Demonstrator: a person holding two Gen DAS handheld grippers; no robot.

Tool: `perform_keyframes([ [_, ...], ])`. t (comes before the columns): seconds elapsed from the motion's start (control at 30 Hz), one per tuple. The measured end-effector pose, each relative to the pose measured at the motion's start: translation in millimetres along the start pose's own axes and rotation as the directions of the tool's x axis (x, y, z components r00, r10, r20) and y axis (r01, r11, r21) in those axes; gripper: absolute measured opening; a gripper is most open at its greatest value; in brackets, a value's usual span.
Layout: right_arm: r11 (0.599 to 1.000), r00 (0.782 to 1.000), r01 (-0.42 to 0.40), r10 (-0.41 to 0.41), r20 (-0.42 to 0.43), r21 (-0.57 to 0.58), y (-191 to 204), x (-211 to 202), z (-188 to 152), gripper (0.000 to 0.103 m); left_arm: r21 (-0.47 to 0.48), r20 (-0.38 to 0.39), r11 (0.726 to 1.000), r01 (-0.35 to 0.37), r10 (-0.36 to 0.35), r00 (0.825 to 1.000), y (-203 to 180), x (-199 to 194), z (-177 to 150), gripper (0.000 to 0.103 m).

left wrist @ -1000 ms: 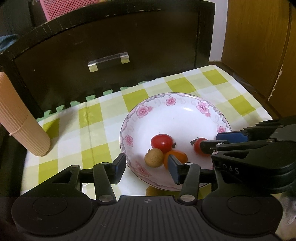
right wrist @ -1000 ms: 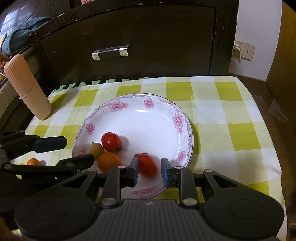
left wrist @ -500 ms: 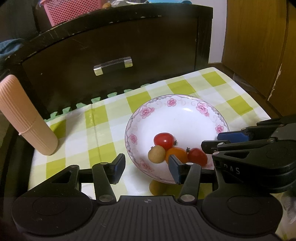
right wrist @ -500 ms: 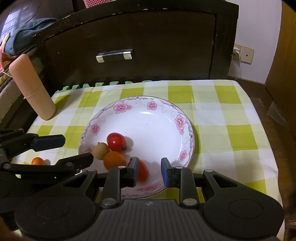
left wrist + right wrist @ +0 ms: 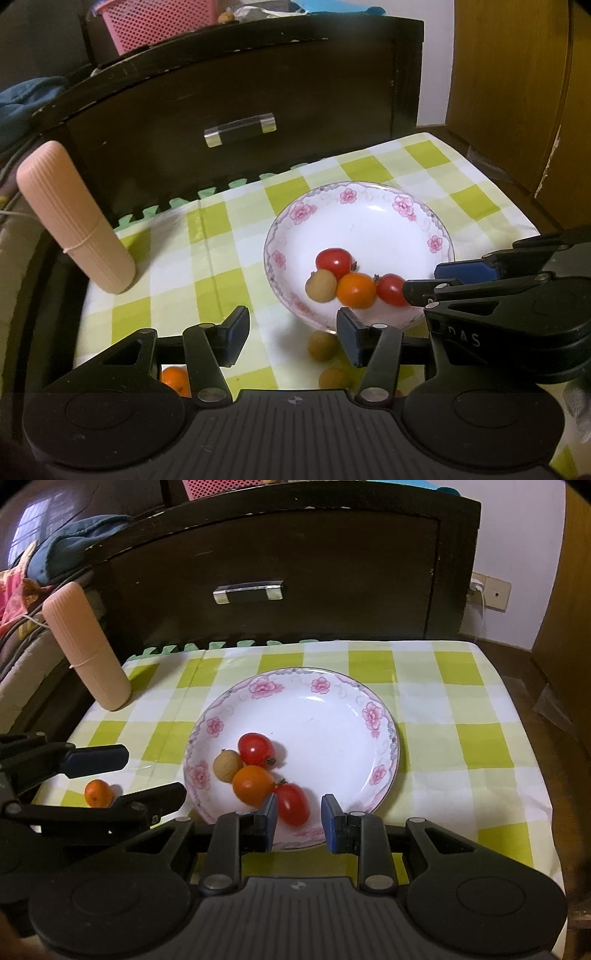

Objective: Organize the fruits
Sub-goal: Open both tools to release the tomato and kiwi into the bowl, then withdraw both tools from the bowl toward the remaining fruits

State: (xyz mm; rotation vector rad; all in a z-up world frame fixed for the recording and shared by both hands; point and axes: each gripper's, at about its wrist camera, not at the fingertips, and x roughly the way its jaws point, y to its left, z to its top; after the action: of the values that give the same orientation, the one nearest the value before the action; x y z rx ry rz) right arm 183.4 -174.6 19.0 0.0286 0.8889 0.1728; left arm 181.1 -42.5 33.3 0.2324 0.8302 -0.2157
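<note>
A white plate with pink flowers [image 5: 376,716] [image 5: 369,221] sits on the checked cloth. In it lie a round red tomato [image 5: 255,747], a tan longan [image 5: 227,765], an orange fruit [image 5: 253,784] and an oblong red tomato [image 5: 292,804]. My right gripper [image 5: 298,821] is open and empty, just behind the oblong tomato, over the plate's near rim. My left gripper [image 5: 291,341] is open and empty, left of the plate. Below it on the cloth lie two longans [image 5: 323,345] [image 5: 334,378] and a small orange [image 5: 175,380], which also shows in the right wrist view [image 5: 98,793].
A ribbed pink cylinder [image 5: 86,648] leans at the cloth's back left. A dark cabinet with a metal handle [image 5: 248,590] stands behind the table. The cloth's right edge drops to the floor near wooden furniture [image 5: 517,92].
Both grippers have pulled back and up. The oblong tomato left the right gripper's fingers and now rests in the plate beside the orange fruit. Loose fruits on the cloth came into view.
</note>
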Motion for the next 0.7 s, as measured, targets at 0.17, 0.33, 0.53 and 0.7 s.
perform_keyframes([
  [0.17, 1.0, 1.0, -0.014, 0.014, -0.001, -0.009, 7, -6, -5, 0.025, 0.0, -0.009, 1.0, -0.009, 0.009, 1.0, 2, -9, -9, 0.061],
  [0.33, 1.0, 0.999, -0.029, 0.029, -0.013, -0.01, 15, -11, -13, 0.025, 0.001, -0.019, 1.0, -0.011, 0.011, 1.0, 5, -18, -19, 0.061],
  [0.53, 0.997, 0.997, -0.069, 0.068, -0.038, -0.018, 25, -19, -27, 0.025, -0.039, -0.045, 0.999, 0.018, -0.019, 0.999, 22, -34, -43, 0.075],
  [0.7, 0.996, 0.992, -0.088, 0.086, -0.089, -0.02, 30, -19, -42, 0.032, -0.116, -0.1, 0.993, 0.035, -0.047, 0.994, 42, -44, -62, 0.075],
])
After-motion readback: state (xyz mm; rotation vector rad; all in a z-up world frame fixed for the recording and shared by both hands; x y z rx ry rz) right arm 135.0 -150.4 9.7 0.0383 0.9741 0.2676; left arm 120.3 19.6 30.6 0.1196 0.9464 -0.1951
